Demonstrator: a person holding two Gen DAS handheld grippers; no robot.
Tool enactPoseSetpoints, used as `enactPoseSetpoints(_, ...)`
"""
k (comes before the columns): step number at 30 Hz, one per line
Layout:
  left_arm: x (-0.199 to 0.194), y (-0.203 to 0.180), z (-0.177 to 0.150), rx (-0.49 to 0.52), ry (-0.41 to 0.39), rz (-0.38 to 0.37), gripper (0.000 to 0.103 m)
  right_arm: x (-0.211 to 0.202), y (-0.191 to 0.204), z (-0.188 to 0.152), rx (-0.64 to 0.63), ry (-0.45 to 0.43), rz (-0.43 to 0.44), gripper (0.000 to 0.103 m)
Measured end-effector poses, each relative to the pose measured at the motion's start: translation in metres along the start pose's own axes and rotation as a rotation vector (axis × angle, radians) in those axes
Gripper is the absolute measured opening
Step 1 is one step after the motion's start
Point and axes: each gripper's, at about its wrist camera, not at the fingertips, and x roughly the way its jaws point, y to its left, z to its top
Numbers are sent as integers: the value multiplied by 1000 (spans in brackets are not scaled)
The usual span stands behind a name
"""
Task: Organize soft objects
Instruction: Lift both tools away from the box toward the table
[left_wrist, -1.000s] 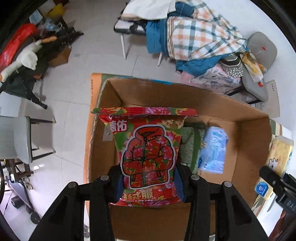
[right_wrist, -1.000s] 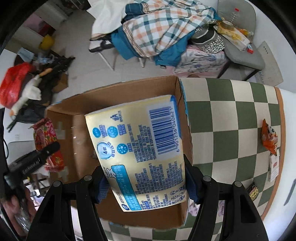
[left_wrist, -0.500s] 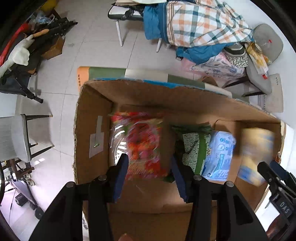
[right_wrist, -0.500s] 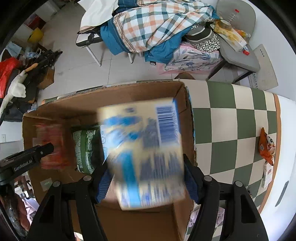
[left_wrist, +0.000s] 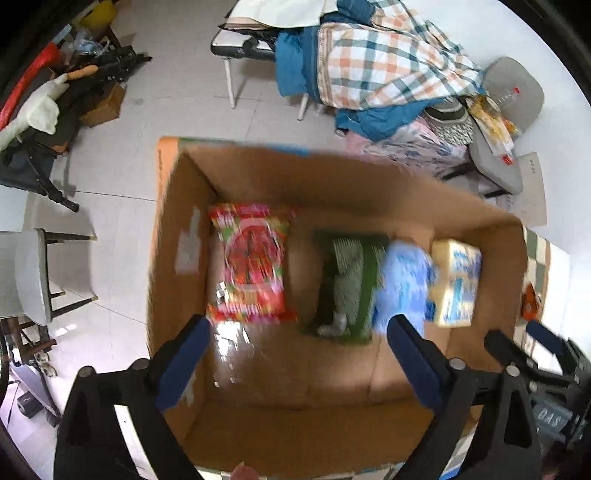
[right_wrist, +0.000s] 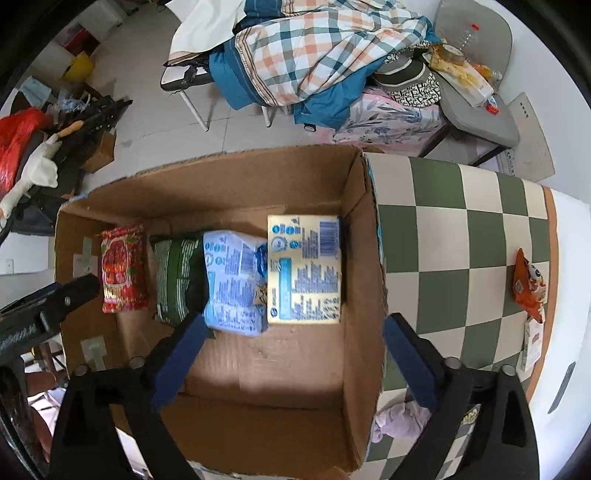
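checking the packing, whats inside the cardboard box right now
Four soft packs lie in the cardboard box: red floral pack, green pack, blue pack, yellow pack. Anything beneath them is hidden.

Both wrist cameras look steeply down from close above into the open brown cardboard box (left_wrist: 362, 373) (right_wrist: 280, 369), the left from over its left half, the right from over its right half beside the green-and-cream checkered bench (right_wrist: 443, 251), sharing the box interior.

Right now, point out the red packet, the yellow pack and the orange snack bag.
red packet (right_wrist: 123, 269), right wrist view, middle of its printed face.
yellow pack (right_wrist: 304, 269), right wrist view, centre of its label side.
orange snack bag (right_wrist: 530, 286), right wrist view, middle of the bag.
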Motion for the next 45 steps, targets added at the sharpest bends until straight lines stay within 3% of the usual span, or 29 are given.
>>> enactPoseSetpoints(5,-12,-4,-30,10,-37,19,99,-10,1,-24,-38,-21,-2,103)
enactPoseSetpoints(17,-65,-14,-119,46,-219,73,99,-50,-3,-109,-76,-114,4,103)
enactPoseSetpoints(28,-124,-22,-177,61,-335,67,99,-128,-8,-184,-86,-266,40,103)
enactPoseSetpoints(38,-160,-46,-202,64,-393,58,99,-167,-28,-219,-80,-297,136,103)
enactPoseSetpoints(42,-166,-73,-201,95,-405,61,99,-178,-49,-222,-57,-312,181,103)
enactPoseSetpoints(45,-164,-109,-198,173,-409,95,99,-184,-76,-222,-20,-318,206,103)
